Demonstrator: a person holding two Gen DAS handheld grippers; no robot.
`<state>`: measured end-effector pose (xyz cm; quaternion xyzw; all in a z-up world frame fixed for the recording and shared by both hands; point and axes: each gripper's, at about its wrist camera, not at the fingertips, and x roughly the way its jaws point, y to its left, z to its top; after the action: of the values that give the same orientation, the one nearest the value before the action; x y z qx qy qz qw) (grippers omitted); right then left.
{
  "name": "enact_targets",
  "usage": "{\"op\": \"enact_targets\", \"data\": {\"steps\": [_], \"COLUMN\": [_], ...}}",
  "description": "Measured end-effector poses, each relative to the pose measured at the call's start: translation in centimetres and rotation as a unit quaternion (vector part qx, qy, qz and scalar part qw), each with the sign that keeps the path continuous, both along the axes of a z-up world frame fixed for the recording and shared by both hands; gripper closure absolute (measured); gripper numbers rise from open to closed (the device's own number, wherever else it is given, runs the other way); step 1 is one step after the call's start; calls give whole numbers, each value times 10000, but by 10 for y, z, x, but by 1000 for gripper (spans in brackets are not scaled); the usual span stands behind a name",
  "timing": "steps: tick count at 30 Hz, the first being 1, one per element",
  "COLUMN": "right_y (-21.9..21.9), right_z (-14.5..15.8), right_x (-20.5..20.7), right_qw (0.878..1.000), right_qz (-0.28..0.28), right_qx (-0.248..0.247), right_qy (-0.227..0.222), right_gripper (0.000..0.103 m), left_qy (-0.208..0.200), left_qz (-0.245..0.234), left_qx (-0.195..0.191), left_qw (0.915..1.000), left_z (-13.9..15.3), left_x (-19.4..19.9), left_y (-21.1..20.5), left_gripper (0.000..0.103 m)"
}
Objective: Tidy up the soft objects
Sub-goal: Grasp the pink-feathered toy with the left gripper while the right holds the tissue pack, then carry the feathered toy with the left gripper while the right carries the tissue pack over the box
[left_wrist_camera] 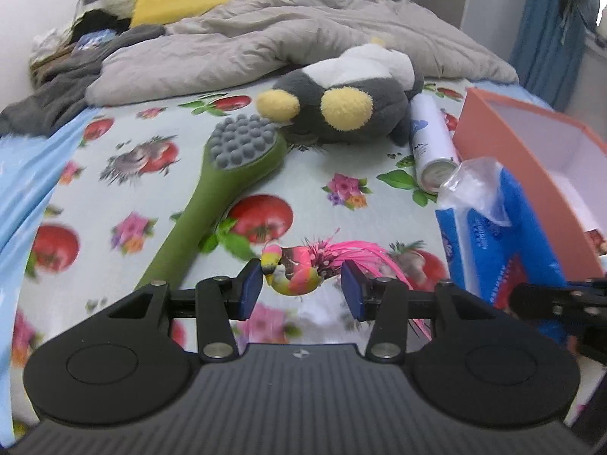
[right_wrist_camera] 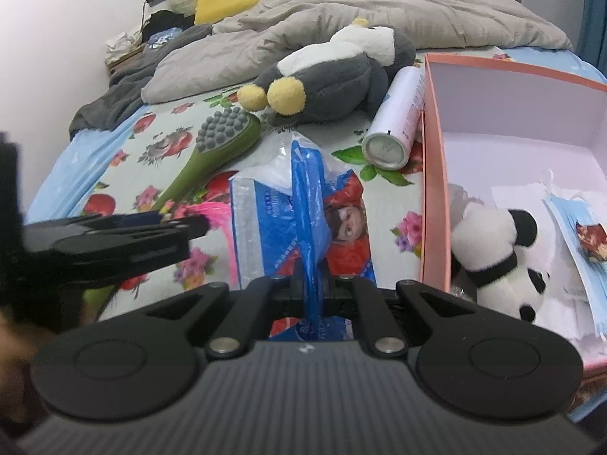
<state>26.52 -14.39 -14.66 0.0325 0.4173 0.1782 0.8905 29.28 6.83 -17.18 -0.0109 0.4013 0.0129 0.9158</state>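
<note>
On a fruit-print bed, the right claw (right_wrist_camera: 309, 284) pinches the blue wrapper of a tissue pack (right_wrist_camera: 299, 204), just left of the pink box (right_wrist_camera: 432, 189) already holding a panda plush (right_wrist_camera: 497, 261); the left claw (left_wrist_camera: 301, 288) stands half-spread over a feathered toy bird (left_wrist_camera: 296, 271), gripping nothing. The carry is in hand; next, the pack likely needs swinging over the box wall.

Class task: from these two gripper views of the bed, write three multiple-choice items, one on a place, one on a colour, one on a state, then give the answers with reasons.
1. Where is the panda toy?
A. in the pink box
B. on the grey blanket
C. under the brush

2. What colour is the brush handle?
A. red
B. green
C. white

3. What is the right gripper doing?
A. open, empty
B. shut on the tissue pack
C. shut on the spray can

Answers: 1 A, it lies inside the box walls. 2 B, the handle is olive green. 3 B, its wrapper is pinched between the jaws.
</note>
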Motion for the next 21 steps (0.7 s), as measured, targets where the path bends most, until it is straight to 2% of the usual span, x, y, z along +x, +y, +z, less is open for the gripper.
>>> {"op": "enact_targets", "data": {"steps": [5, 9, 16, 21], "right_y": [-5, -6, -11, -21], "right_z": [7, 12, 25, 48], "right_x": [-21, -40, -58, -66], "right_qw": [10000, 9999, 9997, 9986], "right_qz": [-17, 53, 5, -15], "right_qx": [-39, -61, 23, 165], "right_qy": [-58, -106, -233, -499], "right_gripper": [95, 95, 95, 95], "left_qy": [-127, -290, -334, -406], "left_qz": [288, 338, 313, 291], "left_qx": [-204, -320, -688, -818], "left_qw": [9993, 9985, 9966, 9954], "left_z": [19, 38, 60, 80], "left_x": [-45, -75, -105, -115], "left_y": [3, -1, -5, -11], "left_gripper": [52, 52, 52, 52]}}
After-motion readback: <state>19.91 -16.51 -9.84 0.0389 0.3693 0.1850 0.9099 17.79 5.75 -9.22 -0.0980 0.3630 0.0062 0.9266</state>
